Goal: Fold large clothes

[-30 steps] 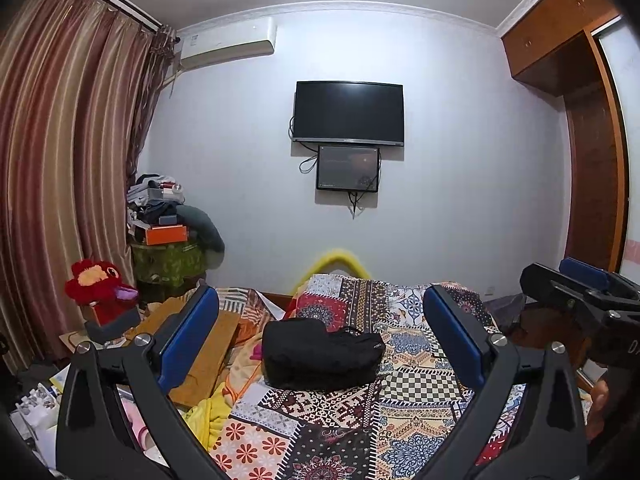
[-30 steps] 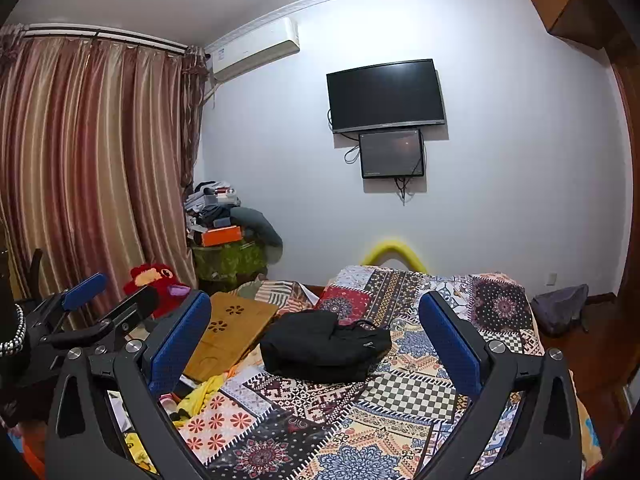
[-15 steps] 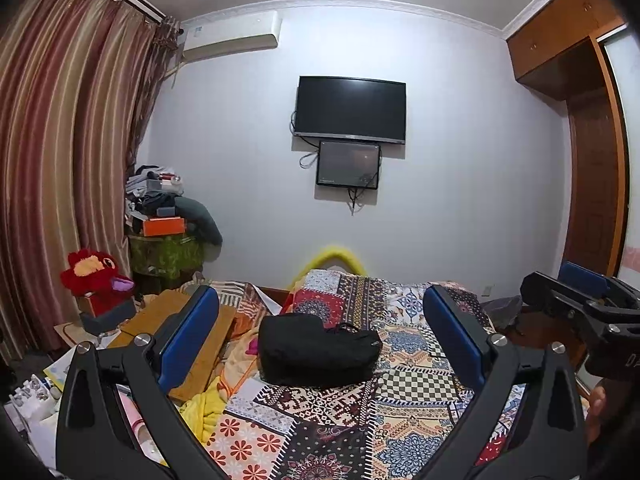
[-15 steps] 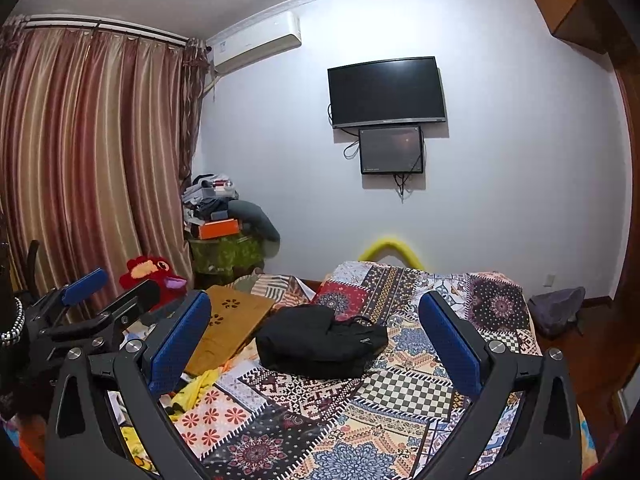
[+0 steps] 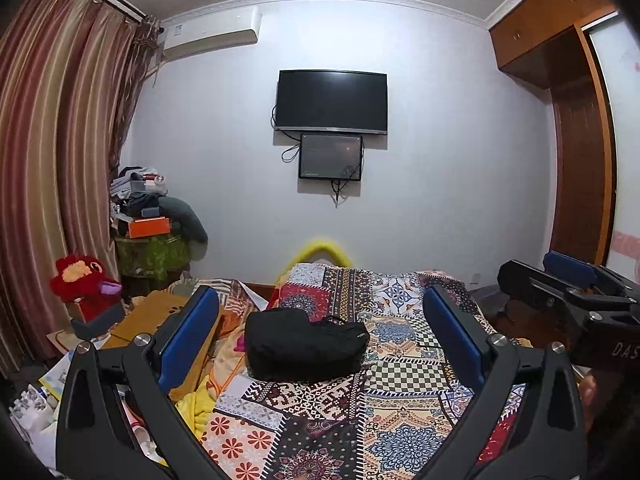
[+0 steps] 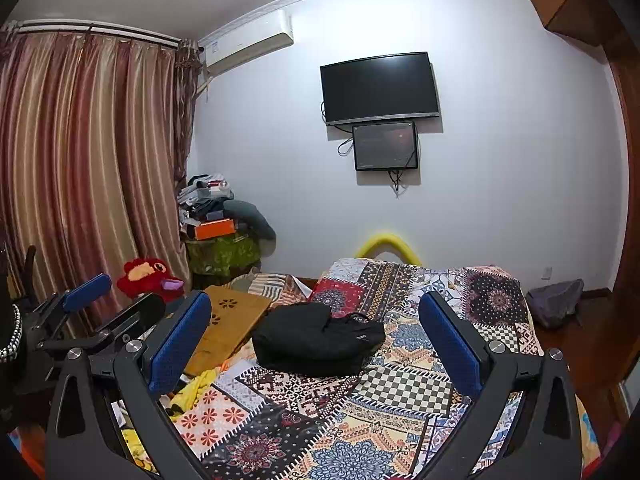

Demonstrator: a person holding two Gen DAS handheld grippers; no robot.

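Note:
A black garment (image 5: 305, 345) lies in a folded bundle on the patchwork bedspread (image 5: 400, 432); it also shows in the right wrist view (image 6: 318, 340). My left gripper (image 5: 320, 320) is open and empty, held well above and short of the bundle. My right gripper (image 6: 316, 320) is open and empty too, at a similar height. Each gripper appears at the edge of the other's view: the right one (image 5: 560, 284) and the left one (image 6: 92, 300).
A wooden lap board (image 6: 226, 328) and yellow cloth (image 6: 192, 392) lie at the bed's left edge. A red plush toy (image 5: 80, 280) and a cluttered stand (image 5: 152, 248) are by the curtain. A grey bag (image 6: 554, 300) sits on the floor at right.
Both grippers have tilted up and drawn back slightly, so the bed and black bundle sit lower in view. Both stay open and empty.

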